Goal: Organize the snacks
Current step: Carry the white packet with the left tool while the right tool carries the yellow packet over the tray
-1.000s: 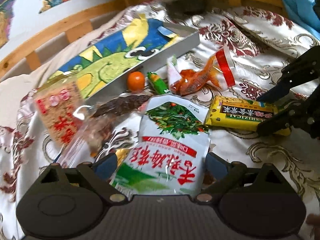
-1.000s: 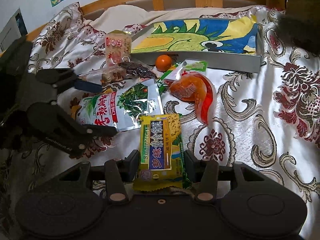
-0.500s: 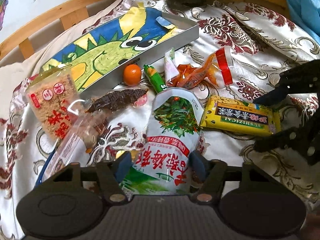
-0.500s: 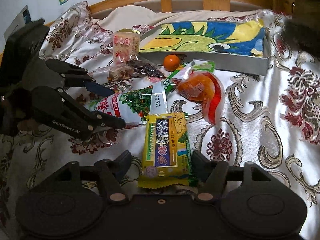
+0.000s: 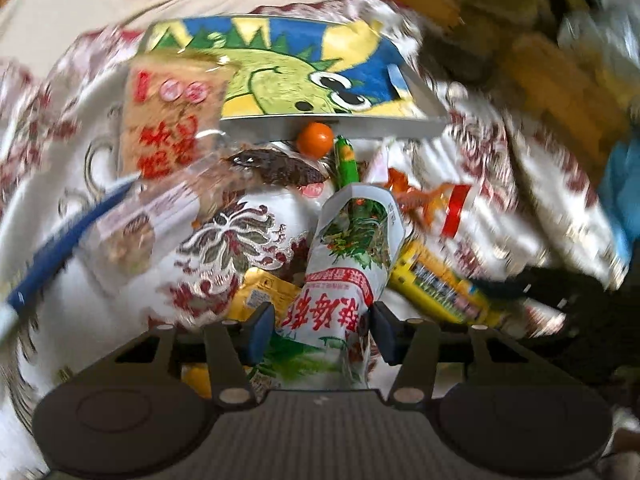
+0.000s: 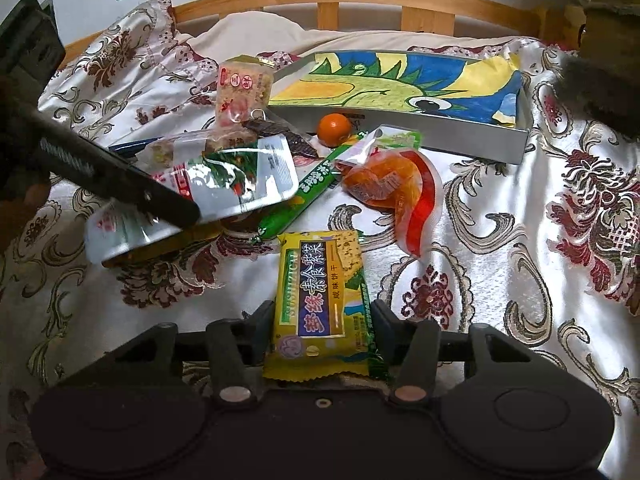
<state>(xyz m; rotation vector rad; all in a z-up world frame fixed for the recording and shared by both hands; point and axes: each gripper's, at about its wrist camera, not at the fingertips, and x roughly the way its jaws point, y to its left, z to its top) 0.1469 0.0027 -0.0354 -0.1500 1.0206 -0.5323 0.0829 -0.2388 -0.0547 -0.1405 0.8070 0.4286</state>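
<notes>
A bed [image 6: 500, 240] with a brocade coverlet and a wooden rail behind carries the scattered snacks; the landmark is the grey tray with the dinosaur drawing [image 6: 400, 92], lying toward the rail.

My left tongs [image 5: 320, 328] are clenched on the white pickle pouch with green print [image 5: 348, 264], pinched low near its bottom seam so the pouch stands up between the fingers; in the right view it is raised off the coverlet, on the near left side of the tray, which I judge readies it for carrying over the tray's front wall. This view is motion-blurred.

My right tongs [image 6: 322, 336] stand to either side of the yellow seaweed cracker pack [image 6: 320, 300], which lies flat on the coverlet well in front of the tray; whether the pads already press it I cannot tell.

Just against the tray's front wall sits a small orange [image 6: 334, 130]. In front of that wall lie a green sausage stick [image 6: 304, 196], an orange-red pouch [image 6: 392, 192] and a dark dried-snack packet [image 6: 280, 136]; a pink-labelled cracker bag [image 6: 240, 88] leans at the tray's left corner.

The tray interior holds no snack and is open from above; the coverlet in front of its right end is bare, the freer approach. The low wall is the edge to clear.
</notes>
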